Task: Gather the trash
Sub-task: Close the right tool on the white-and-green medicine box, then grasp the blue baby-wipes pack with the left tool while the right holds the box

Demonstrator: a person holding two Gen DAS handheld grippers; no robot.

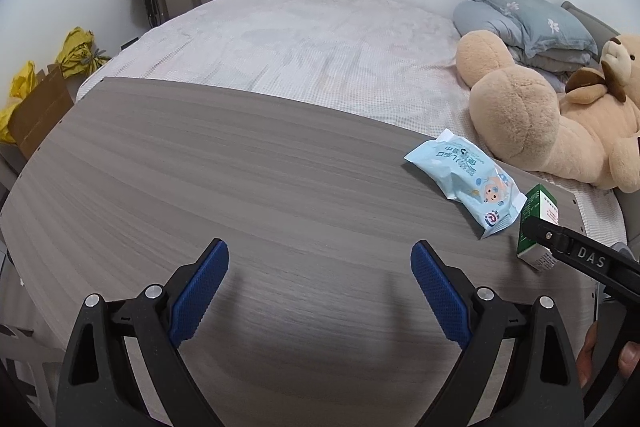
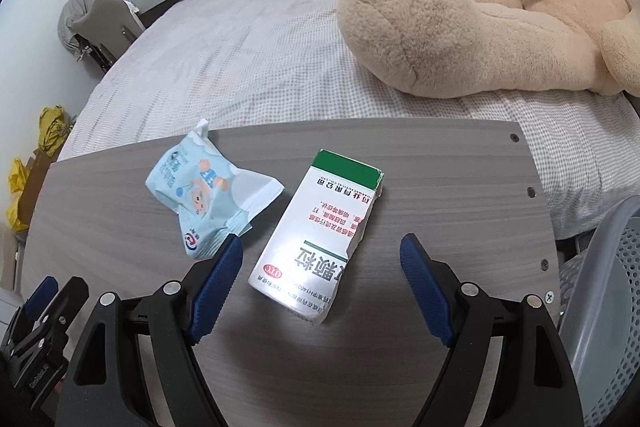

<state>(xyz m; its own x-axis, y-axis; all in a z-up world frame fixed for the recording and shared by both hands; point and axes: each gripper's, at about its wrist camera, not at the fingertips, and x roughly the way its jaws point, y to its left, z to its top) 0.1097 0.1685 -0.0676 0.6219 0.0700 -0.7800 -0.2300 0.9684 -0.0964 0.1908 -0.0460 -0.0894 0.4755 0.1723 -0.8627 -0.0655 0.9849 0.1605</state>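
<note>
A white medicine box (image 2: 320, 239) with a green end lies flat on the grey wooden board (image 2: 440, 179). My right gripper (image 2: 322, 247) hovers open over the box's near end, one blue pad on each side, neither touching. A crumpled pale blue wipes packet (image 2: 204, 199) lies just left of the box. In the left wrist view the same packet (image 1: 468, 183) and box (image 1: 538, 211) sit at the board's right end, with one right-gripper finger (image 1: 568, 247) crossing the box. My left gripper (image 1: 320, 255) stands open over bare board (image 1: 200, 167), holding nothing.
The board rests on a bed with a checked sheet (image 1: 320, 39). A big plush bear (image 2: 480, 27) and folded grey-blue bedding (image 1: 524, 19) lie at the right. A grey perforated bin (image 2: 604, 307) stands right of the board. Yellow bags (image 1: 76, 51) and a cardboard box (image 1: 36, 115) sit left.
</note>
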